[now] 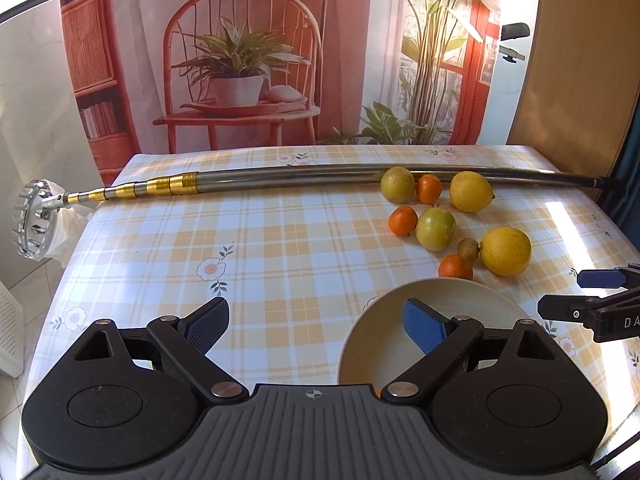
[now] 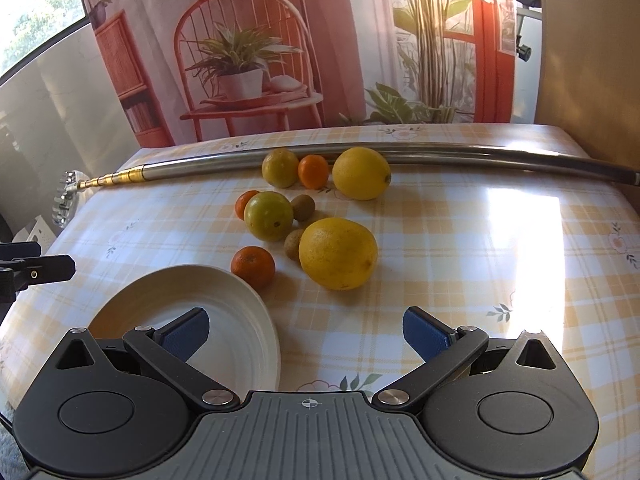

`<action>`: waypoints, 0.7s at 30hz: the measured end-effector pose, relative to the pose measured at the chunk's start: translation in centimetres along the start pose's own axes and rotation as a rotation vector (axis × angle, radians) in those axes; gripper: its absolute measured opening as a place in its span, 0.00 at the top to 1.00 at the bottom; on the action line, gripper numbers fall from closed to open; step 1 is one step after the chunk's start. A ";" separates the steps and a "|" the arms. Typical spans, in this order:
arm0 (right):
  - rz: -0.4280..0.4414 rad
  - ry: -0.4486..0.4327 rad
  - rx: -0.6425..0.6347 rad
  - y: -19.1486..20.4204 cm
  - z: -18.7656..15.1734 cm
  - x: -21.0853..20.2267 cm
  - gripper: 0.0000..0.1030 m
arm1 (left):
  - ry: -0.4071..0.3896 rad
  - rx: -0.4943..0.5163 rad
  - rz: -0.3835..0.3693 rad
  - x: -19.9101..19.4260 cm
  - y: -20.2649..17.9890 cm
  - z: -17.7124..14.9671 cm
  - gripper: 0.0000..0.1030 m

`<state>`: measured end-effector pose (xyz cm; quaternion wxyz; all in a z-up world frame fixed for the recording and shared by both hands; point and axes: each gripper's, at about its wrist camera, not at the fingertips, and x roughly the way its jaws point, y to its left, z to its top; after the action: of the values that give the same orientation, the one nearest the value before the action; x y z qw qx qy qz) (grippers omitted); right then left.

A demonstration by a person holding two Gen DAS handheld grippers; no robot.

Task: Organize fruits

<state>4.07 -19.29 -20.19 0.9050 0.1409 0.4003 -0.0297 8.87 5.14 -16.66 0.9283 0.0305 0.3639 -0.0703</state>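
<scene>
Plate (image 2: 224, 292) near edge hidden behind left gripper (image 1: 316, 330), both grippers' fingers spread, empty, right gripper (image 2: 306, 334)

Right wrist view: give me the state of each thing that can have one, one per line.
Left gripper: open, holding nothing.
Right gripper: open, holding nothing.
Plate: upright on the table, no fruit visible in it.
Near lemon: loose on the tablecloth, outside the plate.
Near mandarin: beside the plate rim, outside it.
Telescopic pole: lying flat behind the fruit.
</scene>
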 end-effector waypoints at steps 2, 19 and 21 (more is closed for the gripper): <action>-0.005 -0.008 0.003 -0.4 0.4 0.2 0.00 | -0.012 0.001 -0.018 0.2 -0.2 0.7 0.08; -0.036 -0.078 0.038 -3.8 2.3 0.7 0.00 | 0.083 0.022 -0.128 6.1 -4.3 3.9 0.08; -0.045 -0.083 0.044 -4.2 2.3 0.8 0.00 | 0.077 0.007 -0.153 6.5 -4.7 4.0 0.08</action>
<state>5.52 -23.94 -20.26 0.9166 0.1503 0.3648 -0.0647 15.58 -0.62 -18.21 0.9053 0.0086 0.4006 -0.1411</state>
